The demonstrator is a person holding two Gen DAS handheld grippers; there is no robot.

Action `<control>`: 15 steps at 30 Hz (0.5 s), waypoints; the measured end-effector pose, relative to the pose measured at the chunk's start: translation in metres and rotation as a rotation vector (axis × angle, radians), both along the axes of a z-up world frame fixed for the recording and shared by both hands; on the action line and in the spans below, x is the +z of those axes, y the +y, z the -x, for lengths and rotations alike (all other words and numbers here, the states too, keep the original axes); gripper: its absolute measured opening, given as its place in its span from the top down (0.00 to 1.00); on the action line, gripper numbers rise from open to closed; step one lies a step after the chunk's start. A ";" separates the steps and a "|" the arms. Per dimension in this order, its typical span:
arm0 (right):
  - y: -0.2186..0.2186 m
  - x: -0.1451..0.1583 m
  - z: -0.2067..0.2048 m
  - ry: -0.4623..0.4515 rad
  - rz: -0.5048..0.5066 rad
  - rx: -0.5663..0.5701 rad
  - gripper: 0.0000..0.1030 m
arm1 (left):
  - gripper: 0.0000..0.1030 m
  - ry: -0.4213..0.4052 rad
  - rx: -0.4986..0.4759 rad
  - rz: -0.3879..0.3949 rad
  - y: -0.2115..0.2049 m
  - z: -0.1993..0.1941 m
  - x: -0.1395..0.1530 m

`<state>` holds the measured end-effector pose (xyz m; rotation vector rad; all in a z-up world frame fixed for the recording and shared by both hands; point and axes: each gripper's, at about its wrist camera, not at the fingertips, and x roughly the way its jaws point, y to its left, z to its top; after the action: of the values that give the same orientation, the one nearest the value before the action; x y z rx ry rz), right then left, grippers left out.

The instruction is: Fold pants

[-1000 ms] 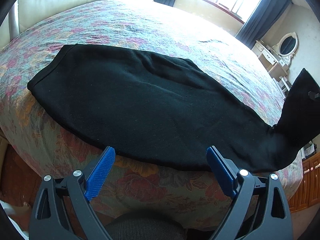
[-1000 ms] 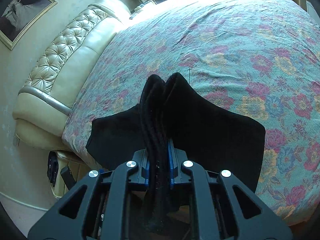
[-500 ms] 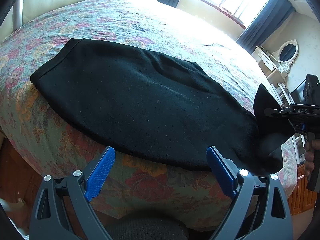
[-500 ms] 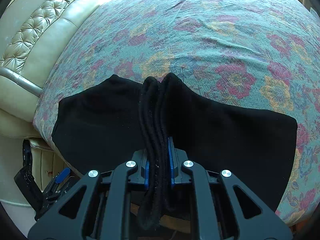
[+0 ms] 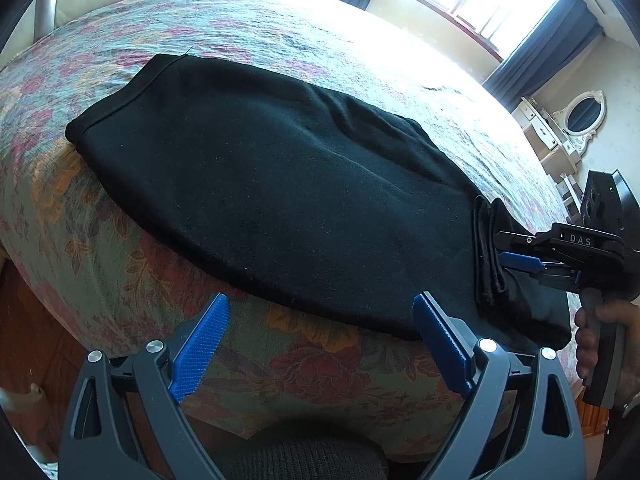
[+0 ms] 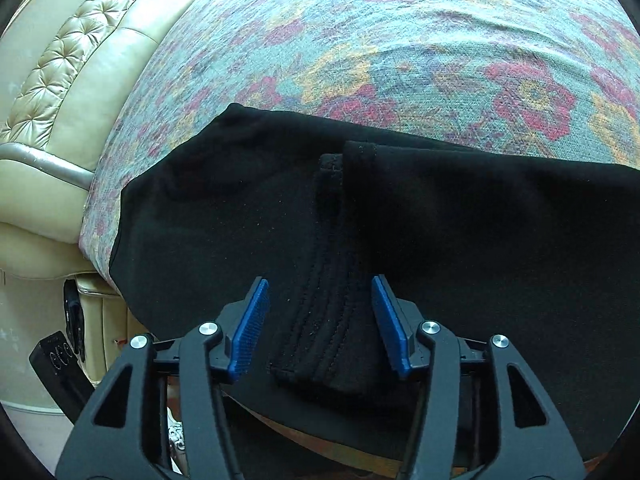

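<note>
Pants [image 5: 280,200] — black, soft-looking — are lying spread across the near edge of a bed [image 5: 280,36] covered by a floral spread in teal, red and yellow. In the left wrist view the cloth is stretching from a hemmed end at upper left down to a bunched end at lower right, near the bed's corner. The left gripper [image 5: 320,344] is hovering just off the bed's edge with its blue pads wide apart and nothing between them; its tips are sitting just short of the pants' near edge, not touching it.

At the right of that view a hand [image 5: 600,340] is gripping the handle of the right gripper [image 5: 508,250], which is reaching in to the bunched end, where the fabric is standing in a few thick folds.

From the right wrist view, the right gripper [image 6: 320,312] is pointing down at the cloth — its jaws have just been opening, and the pads are now standing clear on either side of a ridge of stitched, layered fabric that is lying between them, no longer pinched. That ridge is resting on top of the flat layer of pants [image 6: 500,240], which is filling the lower half of the view. Beyond it the spread is running up and away, and a cream tufted headboard [image 6: 80,60] is curving along the upper left.

A window [image 5: 480,4] with dark curtains is glowing brightly behind the bed, and an oval mirror [image 5: 582,114] is hanging on the wall at right.
</note>
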<state>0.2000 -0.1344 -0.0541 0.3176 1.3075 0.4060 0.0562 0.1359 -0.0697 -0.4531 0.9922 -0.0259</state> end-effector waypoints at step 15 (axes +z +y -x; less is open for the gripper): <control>-0.009 -0.012 0.031 -0.009 -0.204 -0.041 0.36 | 0.11 0.001 0.022 0.030 0.015 -0.001 -0.015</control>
<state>0.1687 -0.1437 -0.0661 0.5124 1.2513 0.5074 0.0571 0.1505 -0.0844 -0.4914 0.9887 -0.0212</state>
